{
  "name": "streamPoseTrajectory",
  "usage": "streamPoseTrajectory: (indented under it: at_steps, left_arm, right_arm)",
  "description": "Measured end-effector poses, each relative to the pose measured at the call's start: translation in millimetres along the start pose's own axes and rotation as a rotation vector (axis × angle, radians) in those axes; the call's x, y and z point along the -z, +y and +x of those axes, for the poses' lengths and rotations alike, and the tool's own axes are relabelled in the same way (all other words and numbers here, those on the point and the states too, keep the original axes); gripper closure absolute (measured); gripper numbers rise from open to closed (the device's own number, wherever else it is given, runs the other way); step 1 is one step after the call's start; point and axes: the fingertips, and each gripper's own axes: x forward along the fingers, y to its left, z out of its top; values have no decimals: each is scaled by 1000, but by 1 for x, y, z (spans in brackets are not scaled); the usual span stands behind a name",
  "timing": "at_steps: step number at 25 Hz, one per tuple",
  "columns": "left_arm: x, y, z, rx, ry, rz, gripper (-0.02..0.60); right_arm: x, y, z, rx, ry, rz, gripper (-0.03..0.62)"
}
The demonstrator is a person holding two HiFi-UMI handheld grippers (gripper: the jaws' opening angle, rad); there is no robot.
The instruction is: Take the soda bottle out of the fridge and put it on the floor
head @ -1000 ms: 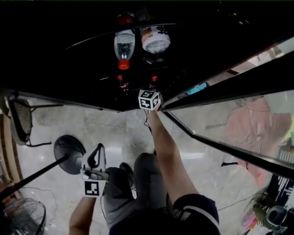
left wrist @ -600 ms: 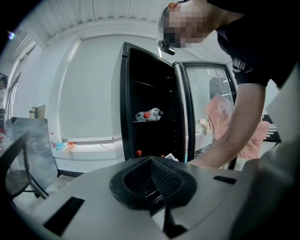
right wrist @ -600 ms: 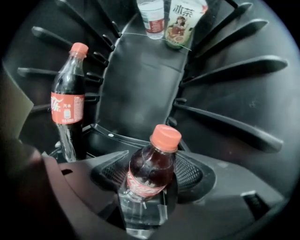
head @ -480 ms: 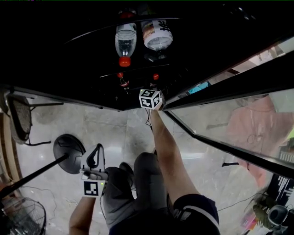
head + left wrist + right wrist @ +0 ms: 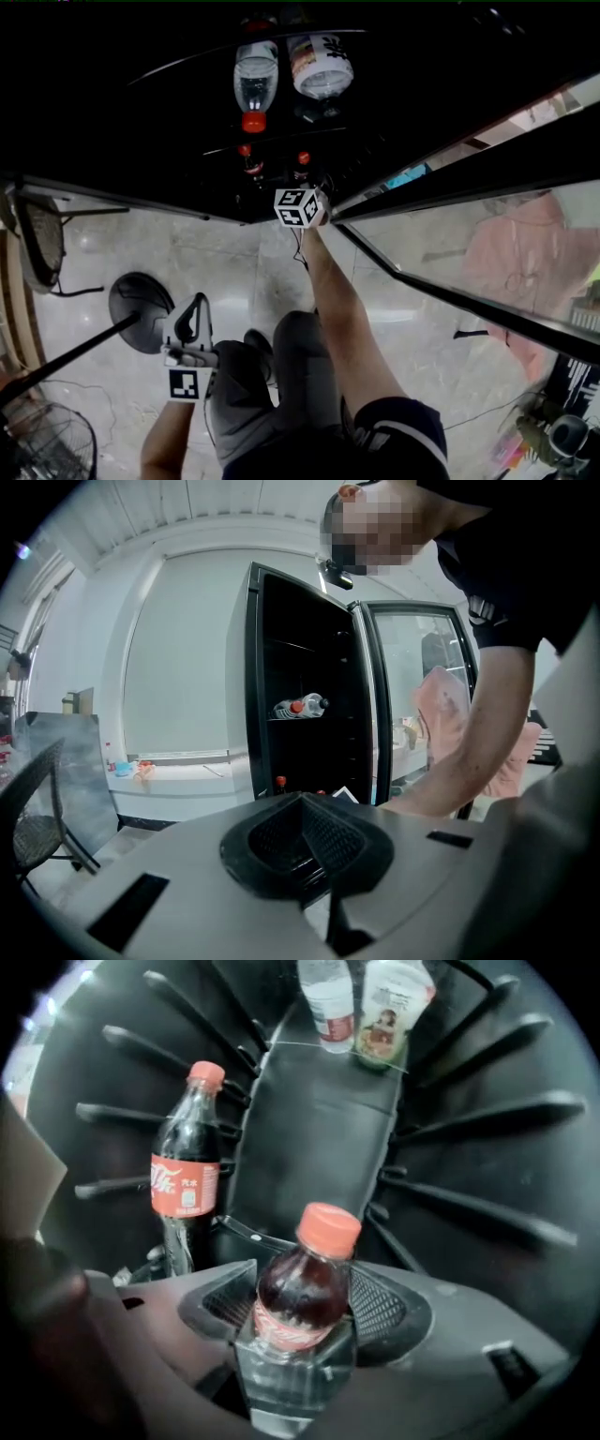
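Inside the open fridge, the right tool is clenched on the small soda bottle; its jaws press the cola-filled body from both sides, below the orange cap. The bottle is upright, low in the fridge. A taller cola bottle stands near it to the left. On the shelf above lie a clear water bottle and a labelled bottle. The left tool is clenched on nothing, over the marble floor.
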Motion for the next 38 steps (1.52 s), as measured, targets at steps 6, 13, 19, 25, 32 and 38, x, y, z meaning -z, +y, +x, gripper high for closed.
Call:
streamPoseTrajectory:
  at_steps: [6,13,19,25,32,38]
  left_arm:
    - [5,0,0,-2,13,1,557]
    - [8,-1,-1,-6,21,-3,557]
    - [9,3,0,-15,19,-7,558]
    - [7,3,-4,-16,21,2,557]
    - [6,6,-4,-9,23,24,557]
    - [0,6,-5,-10,21,35,557]
  right_arm:
    - [11,-2,6,-25,19,149,255]
    - [17,0,13,-84,48,239,278]
    - [18,0,9,-97,36,250,281]
    - [21,0,-3,-103,19,263,281]
    - [15,5,-32,-149,-17,229,283]
    - [9,5,-67,-188,-42,203,283]
